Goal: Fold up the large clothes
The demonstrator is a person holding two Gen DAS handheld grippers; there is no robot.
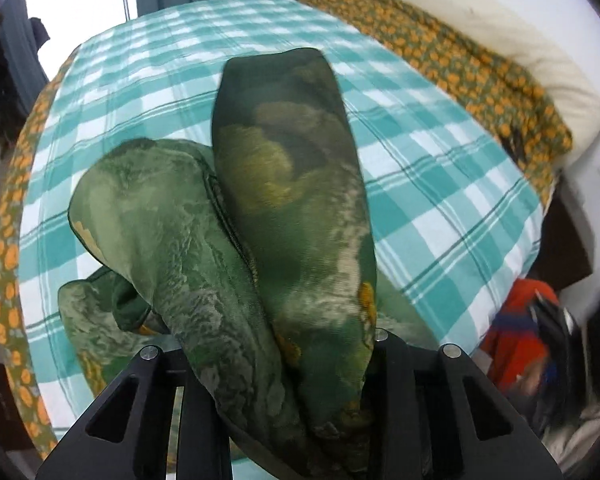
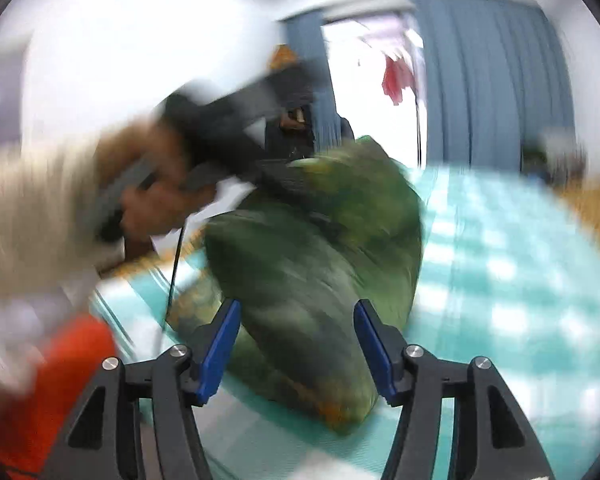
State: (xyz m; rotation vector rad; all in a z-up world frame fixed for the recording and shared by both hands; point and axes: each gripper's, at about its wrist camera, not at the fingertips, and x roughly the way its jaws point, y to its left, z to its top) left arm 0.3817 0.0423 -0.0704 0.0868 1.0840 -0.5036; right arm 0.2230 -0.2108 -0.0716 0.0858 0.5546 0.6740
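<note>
The left gripper (image 1: pixel 300 380) is clamped on a bunched part of the green cloth (image 1: pixel 284 184) and holds it up off the bed (image 1: pixel 440 184) — probably so the fabric hangs free and an edge can be found before folding. From the grip the cloth hangs in two long lobes over the middle of the checked sheet, its lower end trailing onto the sheet toward the near edge.

The right gripper (image 2: pixel 296 344) grips nothing — its blue pads (image 2: pixel 220 344) stand wide apart on either side of the hanging cloth, as if placed to catch a lower corner. That view is badly blurred, so whether a pad touches the fabric cannot be told.
</note>
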